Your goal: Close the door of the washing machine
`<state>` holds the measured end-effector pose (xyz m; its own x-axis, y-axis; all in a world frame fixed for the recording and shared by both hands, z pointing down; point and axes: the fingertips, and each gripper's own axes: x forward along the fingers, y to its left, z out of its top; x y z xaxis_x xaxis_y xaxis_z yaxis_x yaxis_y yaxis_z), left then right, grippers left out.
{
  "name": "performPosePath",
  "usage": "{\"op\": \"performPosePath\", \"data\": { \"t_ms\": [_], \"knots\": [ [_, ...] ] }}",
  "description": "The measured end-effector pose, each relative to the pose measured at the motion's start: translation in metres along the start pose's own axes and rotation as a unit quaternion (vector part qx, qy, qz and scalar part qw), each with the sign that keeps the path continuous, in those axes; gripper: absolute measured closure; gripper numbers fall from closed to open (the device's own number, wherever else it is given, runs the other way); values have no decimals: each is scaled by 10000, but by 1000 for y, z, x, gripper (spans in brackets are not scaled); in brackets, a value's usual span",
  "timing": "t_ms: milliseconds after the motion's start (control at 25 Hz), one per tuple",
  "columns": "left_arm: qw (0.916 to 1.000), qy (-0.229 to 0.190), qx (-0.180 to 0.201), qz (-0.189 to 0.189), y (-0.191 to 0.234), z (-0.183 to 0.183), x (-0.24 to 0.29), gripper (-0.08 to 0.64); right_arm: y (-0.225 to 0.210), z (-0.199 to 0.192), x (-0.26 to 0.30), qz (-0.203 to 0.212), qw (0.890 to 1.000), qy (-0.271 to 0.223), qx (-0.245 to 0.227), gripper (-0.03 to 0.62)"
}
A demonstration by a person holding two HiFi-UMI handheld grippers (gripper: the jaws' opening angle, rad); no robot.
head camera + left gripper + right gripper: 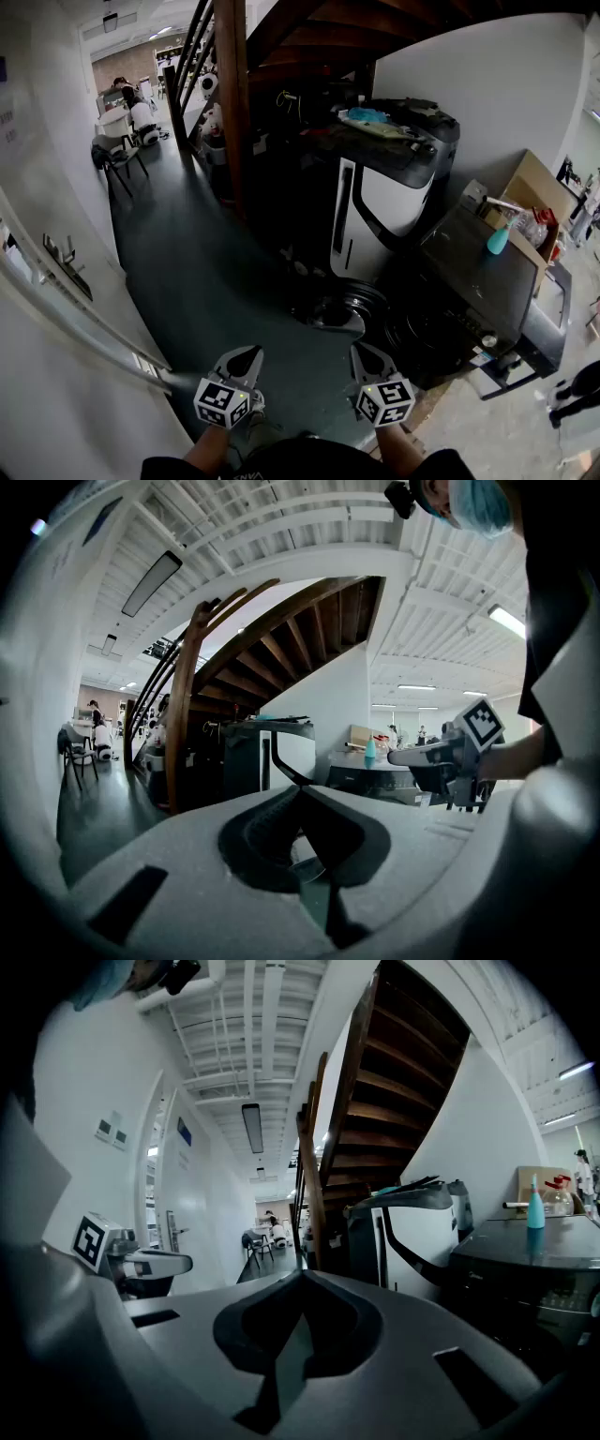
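The dark washing machine (487, 281) stands to my right, and its round door (342, 305) hangs open near the floor at its left front. My left gripper (246, 358) and right gripper (366, 356) are side by side low in the head view, short of the door and not touching it. Both are shut with nothing between the jaws. In the left gripper view the left gripper (298, 791) points at the machine (370, 772), with the right gripper (450, 754) beside it. In the right gripper view the right gripper (302, 1275) has the machine (525, 1269) on its right and the left gripper (141, 1265) on its left.
A white and black appliance (384, 197) stands behind the washer, under a wooden staircase with a post (234, 103). A blue bottle (497, 239) and a cardboard box (525, 202) sit by the wall. A white door (56, 291) is on my left. People sit far down the hall (122, 108).
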<state>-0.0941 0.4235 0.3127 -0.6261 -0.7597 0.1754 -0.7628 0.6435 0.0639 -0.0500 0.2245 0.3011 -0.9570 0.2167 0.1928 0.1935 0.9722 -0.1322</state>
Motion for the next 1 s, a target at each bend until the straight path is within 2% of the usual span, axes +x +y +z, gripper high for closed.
{"op": "performPosePath", "data": {
  "t_ms": [200,240,360,440,560,800,1000],
  "knots": [
    [9999,12,79,-136,-1,2,14,549,-4,4,8,43,9995,-214,227,595],
    [9998,22,76,-186,0,2,19,509,-6,5,11,29,9993,-255,259,588],
    [9994,97,14,-336,7,1,34,436,-11,9,21,-14,9988,-343,339,518],
    [9986,218,-48,-484,14,-2,48,360,-14,11,32,-55,9987,-351,357,437],
    [9958,477,-80,-774,26,-6,73,319,-20,12,49,-136,9987,-286,392,411],
    [9878,776,50,-1347,63,-12,132,305,-36,15,89,-676,9962,-198,521,383],
    [9762,1087,364,-1843,96,-29,180,305,-49,12,125,-1208,9897,-182,742,383]
  ]
}}
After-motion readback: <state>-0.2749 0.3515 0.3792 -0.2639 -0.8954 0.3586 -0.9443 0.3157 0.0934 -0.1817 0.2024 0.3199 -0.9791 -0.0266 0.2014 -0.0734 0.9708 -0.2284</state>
